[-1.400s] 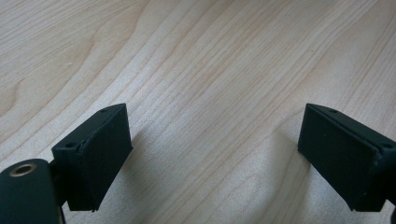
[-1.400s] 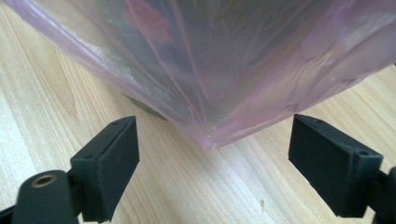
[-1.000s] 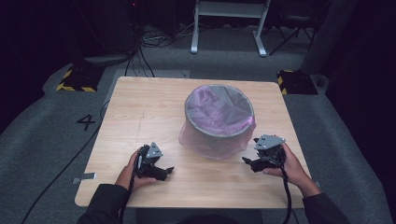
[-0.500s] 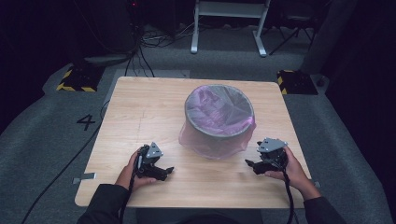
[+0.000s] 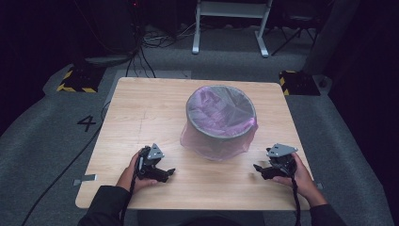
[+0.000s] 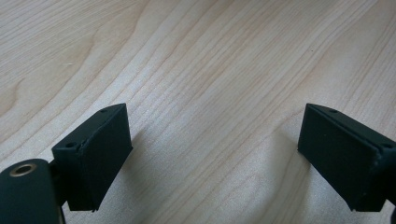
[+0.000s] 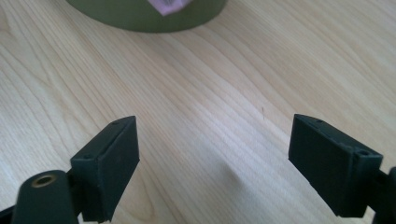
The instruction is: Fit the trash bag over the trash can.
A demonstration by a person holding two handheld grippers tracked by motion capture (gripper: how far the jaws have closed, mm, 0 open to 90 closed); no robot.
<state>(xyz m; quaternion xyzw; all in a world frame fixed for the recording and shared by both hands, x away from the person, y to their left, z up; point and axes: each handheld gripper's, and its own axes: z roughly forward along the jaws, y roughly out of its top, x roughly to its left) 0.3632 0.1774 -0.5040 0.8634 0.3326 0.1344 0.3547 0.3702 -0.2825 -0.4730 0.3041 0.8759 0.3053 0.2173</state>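
While the lined bin (image 5: pixel 221 121) sits mid-frame on the tabletop (image 5: pixel 141 113), we hold the left gripper (image 5: pixel 165 173) at lower left and the right gripper (image 5: pixel 259 169) at lower right, both spread, pinching nothing.

Gripper: the right gripper (image 7: pixel 212 163) — two black block-shaped jaws set wide apart, nothing between them.
Surface: pale wood-grain tabletop (image 7: pixel 224 93) beneath the jaws.
Ahead: round olive-grey bin base (image 7: pixel 140 14) at the top edge — a scrap of pink-purple plastic liner (image 7: pixel 169 5) hangs over it.
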